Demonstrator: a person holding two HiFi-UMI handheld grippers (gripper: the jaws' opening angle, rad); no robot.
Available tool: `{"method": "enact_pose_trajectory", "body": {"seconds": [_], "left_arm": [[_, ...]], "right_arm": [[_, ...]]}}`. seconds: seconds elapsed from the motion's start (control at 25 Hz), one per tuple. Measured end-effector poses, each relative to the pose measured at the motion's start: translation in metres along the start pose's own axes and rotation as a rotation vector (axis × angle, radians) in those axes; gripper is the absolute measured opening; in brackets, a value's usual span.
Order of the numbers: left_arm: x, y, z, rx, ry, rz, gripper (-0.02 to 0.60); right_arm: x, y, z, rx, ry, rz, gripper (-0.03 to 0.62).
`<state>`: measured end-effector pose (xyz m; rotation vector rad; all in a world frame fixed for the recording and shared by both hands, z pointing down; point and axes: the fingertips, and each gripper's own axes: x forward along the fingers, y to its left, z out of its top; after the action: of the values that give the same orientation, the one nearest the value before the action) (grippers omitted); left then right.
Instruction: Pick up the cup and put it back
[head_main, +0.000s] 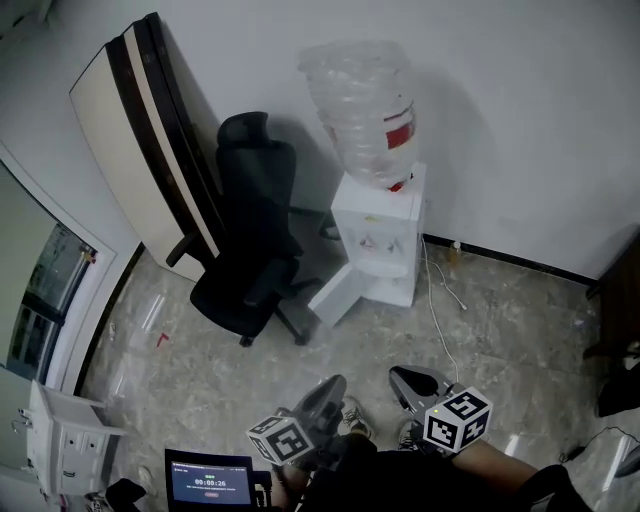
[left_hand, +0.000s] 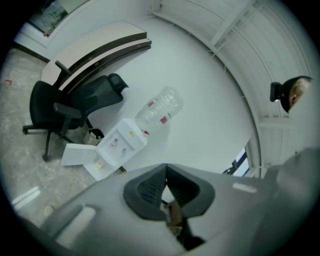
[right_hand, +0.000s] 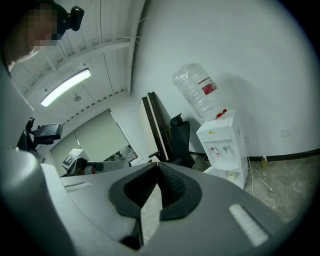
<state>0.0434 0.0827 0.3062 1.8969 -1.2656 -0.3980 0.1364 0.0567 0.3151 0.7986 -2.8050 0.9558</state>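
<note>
Left gripper (left_hand: 166, 169): clenched, the ribbed pads meeting at their tips with nothing between them; it points roughly level towards the water dispenser (left_hand: 120, 145).
Right gripper (right_hand: 158, 168): also clenched and empty, aimed the same way, with the dispenser off to the right of its jaws.
Both grippers, head view: low in the picture, close to the person's body and well short of the dispenser, left gripper (head_main: 322, 396) and right gripper (head_main: 414, 383) side by side.
Landmark: the white water dispenser (head_main: 378, 235) stands against the wall with a clear bottle (head_main: 362, 110) upended on top.
Dispenser door (head_main: 338, 292): swung open at the foot of the dispenser, towards the chair side.
Cup: no cup is plain to see. A small pale thing (right_hand: 231, 174) sits in the dispenser's lower recess under the taps and may be it, but it is too small to be sure.
Office chair (head_main: 250, 240): black, just left of the dispenser.
Leaning panels (head_main: 150, 130): against the wall beyond the chair, further from the dispenser.
Cable (head_main: 440, 305): trails over the floor on the dispenser's right.
Step in hand: I judge this the approach; nothing is gripped yet.
Next move: close in on the dispenser, part the jaws of one gripper, line them up either side of the cup and close gently so that it does not crush or tip.
</note>
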Motion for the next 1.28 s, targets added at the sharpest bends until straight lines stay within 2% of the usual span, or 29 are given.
{"method": "enact_pose_trajectory", "body": {"seconds": [0.12, 0.24, 0.36, 0.52, 0.84, 1.08, 1.28], "left_arm": [[-0.027, -0.005, 0.002, 0.051, -0.016, 0.025, 0.005], [-0.052, 0.001, 0.004, 0.049, -0.026, 0.044, 0.005], [-0.072, 0.007, 0.004, 0.042, -0.018, 0.019, 0.005], [-0.106, 0.015, 0.006, 0.045, 0.025, -0.028, 0.005], [-0.180, 0.044, 0.013, 0.058, 0.120, -0.123, 0.005], [-0.198, 0.049, 0.012, 0.052, 0.166, -0.174, 0.005], [-0.202, 0.045, 0.011, 0.044, 0.169, -0.190, 0.005]], "right_arm": [[-0.009, 0.018, -0.005, -0.012, -0.003, 0.013, 0.012], [-0.013, 0.038, -0.008, -0.030, -0.017, 0.016, 0.012], [-0.014, 0.055, -0.009, -0.033, -0.042, -0.007, 0.012], [-0.003, 0.082, -0.021, -0.016, -0.079, -0.082, 0.011], [0.023, 0.167, -0.071, -0.007, -0.113, -0.174, 0.009], [0.027, 0.191, -0.104, 0.029, -0.112, -0.222, 0.009], [0.020, 0.197, -0.101, 0.027, -0.148, -0.227, 0.009]]}}
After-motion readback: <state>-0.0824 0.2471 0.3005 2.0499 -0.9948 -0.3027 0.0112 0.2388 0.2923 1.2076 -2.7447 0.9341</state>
